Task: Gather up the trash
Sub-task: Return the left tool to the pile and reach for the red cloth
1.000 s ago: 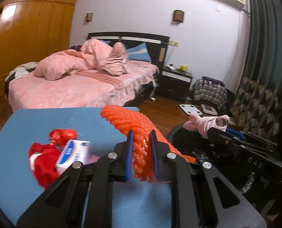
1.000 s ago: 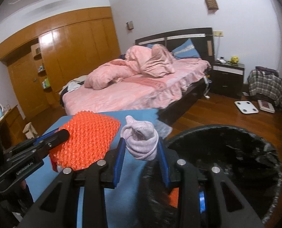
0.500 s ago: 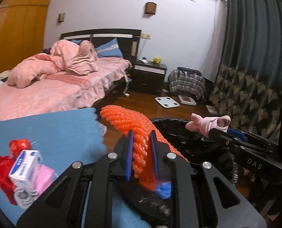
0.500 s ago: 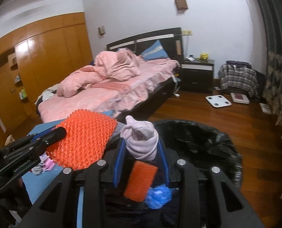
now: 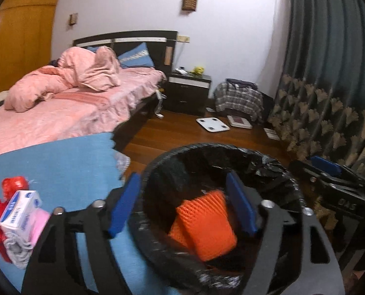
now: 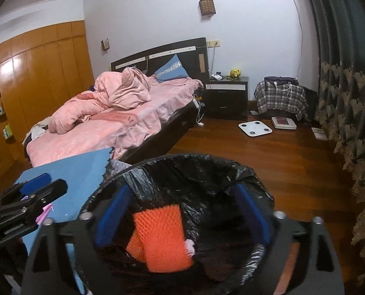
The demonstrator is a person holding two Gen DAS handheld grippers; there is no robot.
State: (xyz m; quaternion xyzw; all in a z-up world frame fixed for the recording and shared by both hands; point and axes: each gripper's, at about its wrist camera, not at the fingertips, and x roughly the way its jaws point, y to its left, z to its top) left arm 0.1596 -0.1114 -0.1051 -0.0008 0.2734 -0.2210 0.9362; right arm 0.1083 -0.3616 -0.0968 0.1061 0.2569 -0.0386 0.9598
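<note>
A bin lined with a black bag stands beside the blue table. Orange foam net pieces lie inside it, with a bit of pink cloth beside them. My left gripper is open and empty over the bin. My right gripper is open and empty over the bin too. Each gripper shows from the side in the other's view: the right one, the left one.
On the table at the left lie a white and blue box, red plastic, and pink and grey cloth. Beyond are a pink bed, a dark nightstand, a white scale on the wood floor and a dark curtain.
Both grippers have opened over the bin. The orange net has dropped from the left one and the pink cloth from the right one into the bag.
</note>
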